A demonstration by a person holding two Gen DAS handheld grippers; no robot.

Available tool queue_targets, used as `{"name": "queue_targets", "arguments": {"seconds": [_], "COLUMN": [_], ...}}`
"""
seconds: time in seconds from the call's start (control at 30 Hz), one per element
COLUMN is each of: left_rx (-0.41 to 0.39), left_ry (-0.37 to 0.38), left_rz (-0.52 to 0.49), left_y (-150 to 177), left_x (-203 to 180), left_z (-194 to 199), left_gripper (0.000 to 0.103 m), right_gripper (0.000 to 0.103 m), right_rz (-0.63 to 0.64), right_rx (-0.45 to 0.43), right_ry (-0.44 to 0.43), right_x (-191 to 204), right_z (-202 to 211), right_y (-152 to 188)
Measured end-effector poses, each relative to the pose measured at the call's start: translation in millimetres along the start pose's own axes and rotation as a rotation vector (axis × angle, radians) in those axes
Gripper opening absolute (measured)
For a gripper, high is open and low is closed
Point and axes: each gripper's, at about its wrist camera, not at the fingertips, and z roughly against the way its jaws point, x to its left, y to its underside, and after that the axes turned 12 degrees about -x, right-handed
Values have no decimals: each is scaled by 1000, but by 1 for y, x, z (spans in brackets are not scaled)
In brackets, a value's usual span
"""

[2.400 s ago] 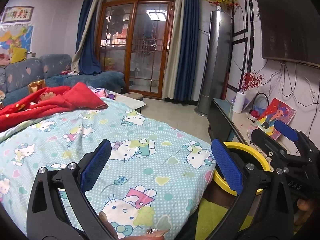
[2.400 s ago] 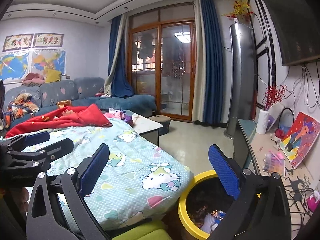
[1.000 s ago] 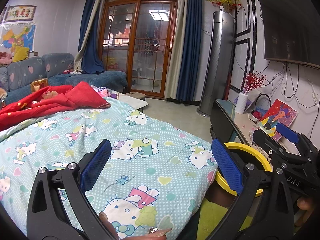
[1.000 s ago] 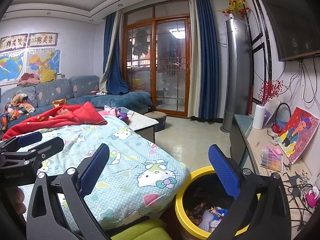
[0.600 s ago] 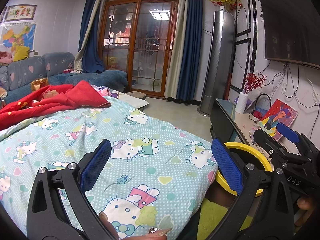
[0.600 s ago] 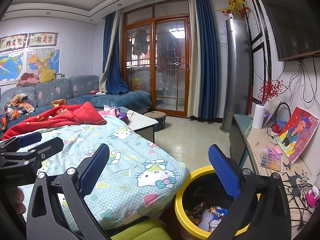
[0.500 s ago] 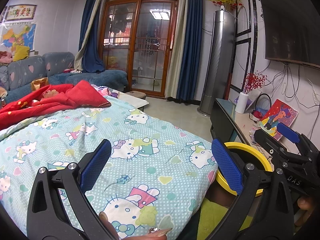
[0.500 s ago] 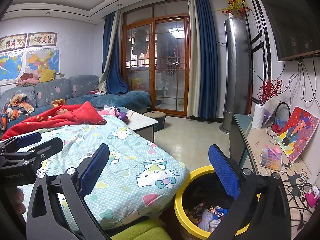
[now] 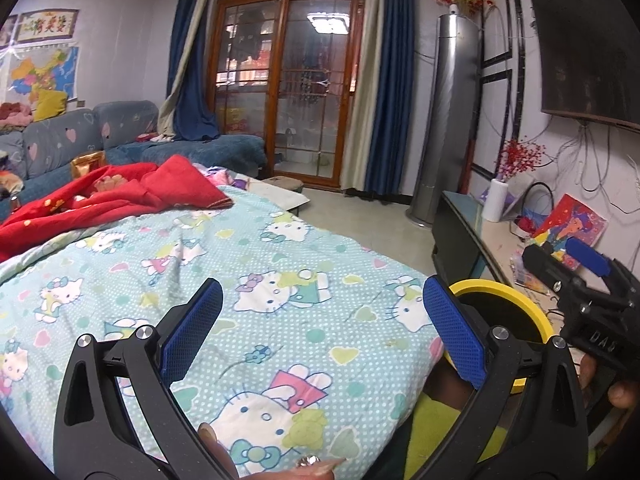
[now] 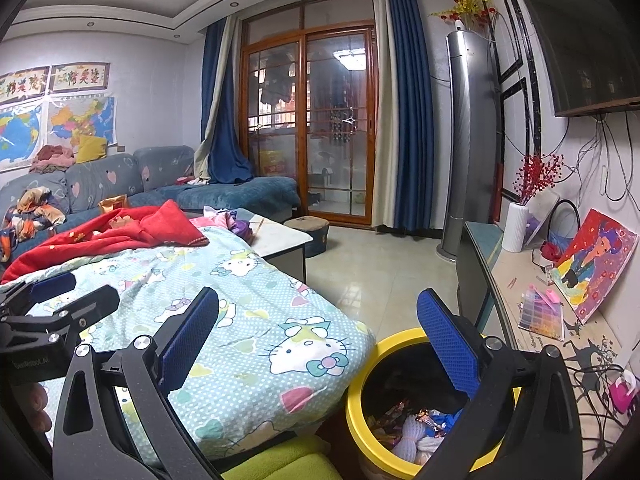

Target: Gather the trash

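Observation:
A yellow trash bin [image 10: 362, 364] stands at the foot of the bed, with wrappers and white trash [image 10: 414, 430] inside. In the left wrist view the yellow trash bin [image 9: 500, 292] shows at the right. My left gripper [image 9: 320, 332] is open and empty, held above the Hello Kitty bedspread [image 9: 280, 280]. My right gripper [image 10: 320, 336] is open and empty, its right finger over the bin's mouth. The right gripper also shows at the right edge of the left wrist view [image 9: 576, 268], and the left gripper at the left of the right wrist view [image 10: 56, 300].
A red blanket [image 9: 120, 196] lies at the bed's far end, with a blue sofa [image 10: 120, 180] behind it. A low TV cabinet [image 10: 540, 300] with a painting, a bead box and a vase runs along the right wall. A green cushion [image 10: 280, 460] lies below the bin.
Both grippers have stayed open and nearly still. The right wrist view has lifted slightly since 2.4 s ago, showing more of the bin's contents.

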Motion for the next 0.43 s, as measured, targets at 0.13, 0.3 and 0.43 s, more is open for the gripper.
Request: {"name": "queue_targets", "arguments": {"seconds": [0.13, 0.3, 0.43], "left_rx": [-10, 7, 132], "left_ry": [-63, -313, -676], "left_rz": [49, 124, 209], "left_y": [-9, -16, 9], "left_x": [28, 115, 237], "left_z": [10, 46, 96], "left_gripper": [92, 92, 92], "right_gripper": [97, 97, 97], "right_rz": [25, 24, 31], "right_rx": [14, 79, 212], "right_ry": [-39, -247, -468], "right_x": [15, 85, 179], "right_z": [-16, -55, -86], "right_y": [-11, -31, -22]}}
